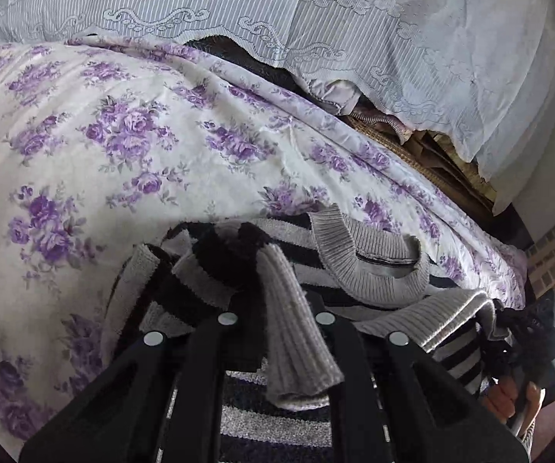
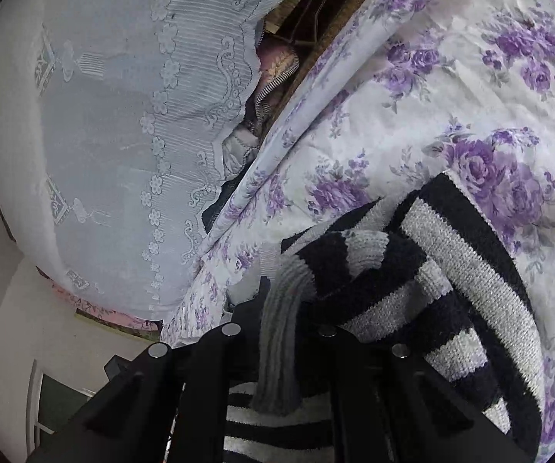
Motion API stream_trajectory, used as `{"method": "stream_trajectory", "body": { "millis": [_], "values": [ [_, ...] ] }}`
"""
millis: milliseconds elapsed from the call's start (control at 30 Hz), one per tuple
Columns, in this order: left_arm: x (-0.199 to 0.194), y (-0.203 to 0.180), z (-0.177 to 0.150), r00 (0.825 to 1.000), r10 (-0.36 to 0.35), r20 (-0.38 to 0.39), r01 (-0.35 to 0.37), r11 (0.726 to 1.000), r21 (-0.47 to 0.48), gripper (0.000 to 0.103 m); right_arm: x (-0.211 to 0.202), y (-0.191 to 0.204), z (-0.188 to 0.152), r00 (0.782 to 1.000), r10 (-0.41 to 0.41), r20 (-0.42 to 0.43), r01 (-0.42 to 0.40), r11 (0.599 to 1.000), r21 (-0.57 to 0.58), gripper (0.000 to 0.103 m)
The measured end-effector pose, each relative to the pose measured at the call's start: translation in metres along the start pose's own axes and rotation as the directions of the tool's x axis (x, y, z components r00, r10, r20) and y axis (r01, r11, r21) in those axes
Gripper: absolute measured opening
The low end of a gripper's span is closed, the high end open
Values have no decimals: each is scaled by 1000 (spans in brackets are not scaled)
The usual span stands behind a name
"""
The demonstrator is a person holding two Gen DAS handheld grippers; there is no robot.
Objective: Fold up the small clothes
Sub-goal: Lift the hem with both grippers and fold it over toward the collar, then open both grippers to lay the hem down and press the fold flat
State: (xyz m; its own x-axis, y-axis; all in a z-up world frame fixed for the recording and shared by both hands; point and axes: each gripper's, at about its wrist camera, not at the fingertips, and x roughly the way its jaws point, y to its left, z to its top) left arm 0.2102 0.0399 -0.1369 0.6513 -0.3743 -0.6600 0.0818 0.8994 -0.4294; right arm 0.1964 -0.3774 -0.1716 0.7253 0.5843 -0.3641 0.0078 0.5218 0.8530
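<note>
Two claws work over the purple-flowered white bedspread (image 1: 84, 146), where the black-and-grey striped knit sweater (image 2: 470, 270) lies bunched. Left claw (image 1: 273, 308) and right claw (image 2: 281, 308) each pinch its grey ribbed edging; spreading it flat looks next.

I see sweater (image 1: 358, 266) in black and grey stripes, grey ribbed collar and cuff. Bedsheet (image 1: 96, 146) white, purple rose print. Lace cover (image 1: 354, 19) pale white, scroll motifs. Both claws black.
</note>
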Motion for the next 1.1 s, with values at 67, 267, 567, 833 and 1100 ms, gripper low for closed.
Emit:
{"method": "stream_trajectory", "body": {
  "millis": [67, 267, 567, 833, 1100],
  "values": [
    [-1, 2, 2, 1000, -15, 8, 15, 1000, -9, 9, 3, 4, -2, 1000, -24, 5, 25, 999, -36, 11],
    [-2, 0, 2, 1000, -12, 14, 12, 1000, -6, 9, 2, 5, -4, 1000, -23, 12, 24, 998, -53, 12],
    [-15, 0, 3, 998, -45, 53, 46, 999, -18, 33, -10, 7, -4, 996, 51, 76, -46, 997, -59, 47],
    [-61, 0, 13, 978, -60, 200, 71, 996, -47, 71, -43, 15, 1, 971, 99, 218, -83, 993, -83, 58],
    [-13, -69, -5, 999, -43, 24, 38, 984, 173, 75, 5, 75, -34, 981, 191, -40, -195, 953, -230, 73]
  ]
}}
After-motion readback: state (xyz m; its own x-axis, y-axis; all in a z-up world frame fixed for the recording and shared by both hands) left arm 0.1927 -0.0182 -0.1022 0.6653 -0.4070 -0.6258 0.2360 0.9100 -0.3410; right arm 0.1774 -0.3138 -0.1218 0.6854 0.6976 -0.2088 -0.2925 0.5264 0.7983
